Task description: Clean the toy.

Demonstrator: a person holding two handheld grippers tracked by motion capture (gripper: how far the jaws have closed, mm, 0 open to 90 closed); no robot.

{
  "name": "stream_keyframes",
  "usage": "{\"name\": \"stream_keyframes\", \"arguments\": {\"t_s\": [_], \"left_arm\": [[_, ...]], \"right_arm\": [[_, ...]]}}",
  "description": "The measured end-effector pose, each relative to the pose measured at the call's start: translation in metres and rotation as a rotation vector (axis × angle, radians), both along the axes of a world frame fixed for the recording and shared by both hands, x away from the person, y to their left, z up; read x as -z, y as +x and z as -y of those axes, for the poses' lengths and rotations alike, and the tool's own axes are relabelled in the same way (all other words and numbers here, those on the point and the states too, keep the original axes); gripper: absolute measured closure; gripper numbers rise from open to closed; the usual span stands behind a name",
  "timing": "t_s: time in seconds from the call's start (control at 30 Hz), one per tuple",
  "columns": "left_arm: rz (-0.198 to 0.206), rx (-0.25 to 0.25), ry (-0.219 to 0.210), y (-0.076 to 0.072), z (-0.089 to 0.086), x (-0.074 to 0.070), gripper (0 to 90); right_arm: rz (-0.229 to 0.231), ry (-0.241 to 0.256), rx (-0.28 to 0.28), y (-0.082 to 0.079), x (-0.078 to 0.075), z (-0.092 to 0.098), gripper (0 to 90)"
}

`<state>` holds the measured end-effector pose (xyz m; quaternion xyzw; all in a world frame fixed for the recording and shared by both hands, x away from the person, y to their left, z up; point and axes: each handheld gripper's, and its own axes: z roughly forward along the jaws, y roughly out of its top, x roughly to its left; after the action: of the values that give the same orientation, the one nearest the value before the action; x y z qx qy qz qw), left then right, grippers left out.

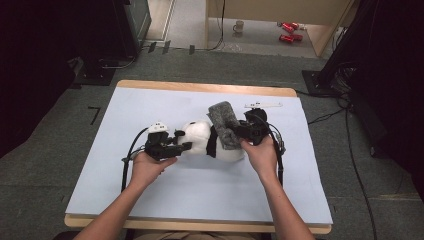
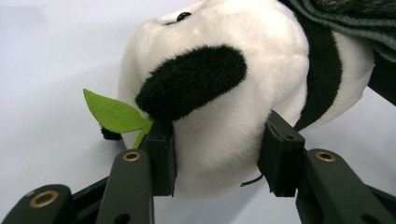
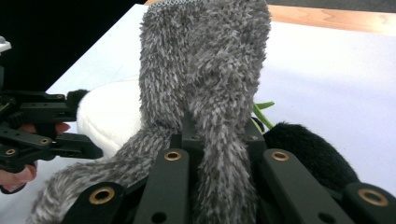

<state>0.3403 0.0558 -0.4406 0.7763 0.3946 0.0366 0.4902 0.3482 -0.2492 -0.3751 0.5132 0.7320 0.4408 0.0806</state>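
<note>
A black-and-white panda plush lies on its side in the middle of the table. My left gripper is shut on the panda plush, one jaw pressing into each side of its white fur beside a black patch. A green felt leaf sticks out by the left jaw. A fuzzy grey knit cloth drapes over the panda's body. My right gripper is shut on the grey cloth, which stands up between the jaws. The left gripper also appears at the left of the right gripper view.
A pale sheet covers the wooden table. A thin white strip lies behind the right gripper. On the floor beyond stand a mug and red objects. Dark equipment flanks both sides.
</note>
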Motion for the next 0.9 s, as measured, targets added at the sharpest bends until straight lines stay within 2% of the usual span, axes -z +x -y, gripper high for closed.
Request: {"name": "stream_keyframes", "arguments": {"t_s": [0.13, 0.4, 0.5, 0.63, 0.73, 0.77, 0.9], "left_arm": [[-0.012, 0.006, -0.013, 0.001, -0.002, 0.001, 53.6], [-0.017, 0.014, -0.024, 0.002, -0.003, 0.001, 53.4], [-0.016, 0.016, -0.027, 0.002, -0.003, 0.001, 53.3], [-0.017, 0.019, -0.024, 0.003, -0.004, 0.001, 53.3], [-0.016, 0.014, -0.020, 0.002, -0.003, 0.001, 53.3], [-0.015, 0.014, -0.019, 0.002, -0.003, 0.001, 53.3], [-0.012, 0.003, -0.019, 0.001, -0.002, 0.001, 53.3]], "right_arm": [[0.017, -0.015, 0.005, 0.000, -0.002, 0.002, 78.7], [0.027, -0.015, 0.025, 0.001, -0.005, 0.015, 79.0], [0.022, 0.016, 0.042, 0.002, -0.009, 0.024, 79.4], [0.027, 0.015, 0.038, 0.001, -0.010, 0.024, 79.3], [0.017, 0.051, 0.032, 0.001, -0.011, 0.025, 79.1], [0.020, 0.072, 0.025, 0.000, -0.012, 0.024, 79.1], [0.024, 0.092, -0.007, -0.004, -0.018, 0.014, 79.2]]}}
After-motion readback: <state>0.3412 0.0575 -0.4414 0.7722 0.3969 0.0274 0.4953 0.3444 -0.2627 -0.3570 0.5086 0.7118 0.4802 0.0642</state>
